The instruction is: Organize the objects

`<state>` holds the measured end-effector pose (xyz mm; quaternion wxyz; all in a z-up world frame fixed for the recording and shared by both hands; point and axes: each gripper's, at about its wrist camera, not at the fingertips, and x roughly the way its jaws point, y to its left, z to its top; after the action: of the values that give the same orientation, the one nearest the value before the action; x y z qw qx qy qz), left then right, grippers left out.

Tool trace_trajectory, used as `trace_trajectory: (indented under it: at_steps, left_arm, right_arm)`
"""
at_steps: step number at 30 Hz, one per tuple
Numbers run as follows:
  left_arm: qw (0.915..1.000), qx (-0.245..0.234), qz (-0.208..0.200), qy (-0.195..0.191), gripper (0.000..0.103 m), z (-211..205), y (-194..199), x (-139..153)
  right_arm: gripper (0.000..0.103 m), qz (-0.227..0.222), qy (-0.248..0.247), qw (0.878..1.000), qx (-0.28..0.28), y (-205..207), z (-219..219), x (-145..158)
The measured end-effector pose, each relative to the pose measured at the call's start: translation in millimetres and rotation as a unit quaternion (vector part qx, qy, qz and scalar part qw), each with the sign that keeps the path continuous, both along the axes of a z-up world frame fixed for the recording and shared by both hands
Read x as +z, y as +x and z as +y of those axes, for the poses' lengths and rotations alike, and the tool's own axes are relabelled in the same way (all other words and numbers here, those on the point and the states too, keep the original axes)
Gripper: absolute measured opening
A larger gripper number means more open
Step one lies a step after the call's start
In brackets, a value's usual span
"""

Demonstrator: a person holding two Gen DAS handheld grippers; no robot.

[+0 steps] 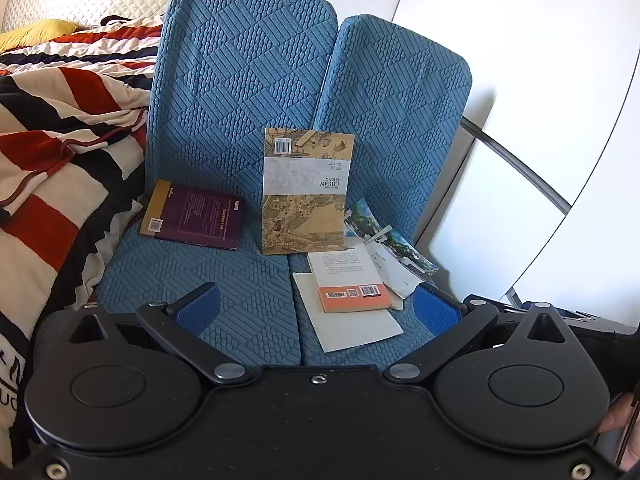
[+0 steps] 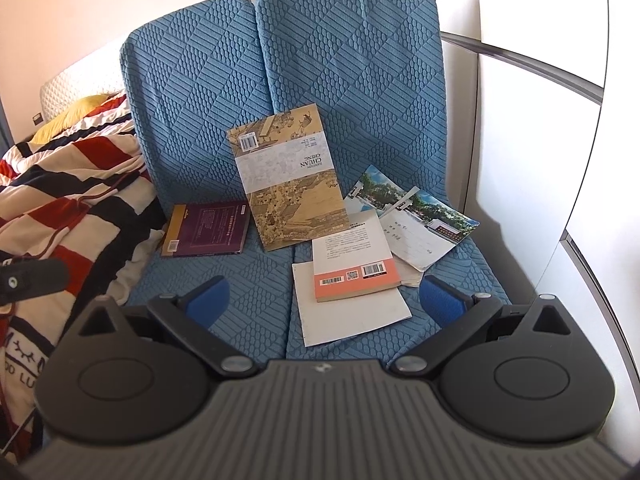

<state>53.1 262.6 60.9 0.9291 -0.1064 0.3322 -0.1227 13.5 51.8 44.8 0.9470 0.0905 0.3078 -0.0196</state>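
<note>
The tan painted-scene book [image 1: 306,192] [image 2: 289,176], at frame centre, carried the upside-down title "BANBIAN CHUAN QIENG" on its grey band; the smaller first word was barely legible. The striped blanket [image 2: 60,200], at lower left of the right wrist view, showed the partial letters "DO LU". Barcodes and other print were illegible.

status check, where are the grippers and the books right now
Left gripper and right gripper open, empty, short of the blue seat. Five books scattered, ochre book leaning on backrest. Nothing blocking.
</note>
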Motion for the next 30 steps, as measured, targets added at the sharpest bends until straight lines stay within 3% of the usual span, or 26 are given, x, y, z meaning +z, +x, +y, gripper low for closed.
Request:
trace_trajectory:
  at_steps: [30]
  left_arm:
    - [0.9999, 0.007, 0.007, -0.005, 0.103, 2.1, 7.1, 0.1]
  right_arm:
    - [0.103, 0.004, 0.01, 1.0, 0.002, 9.1, -1.9, -3.9]
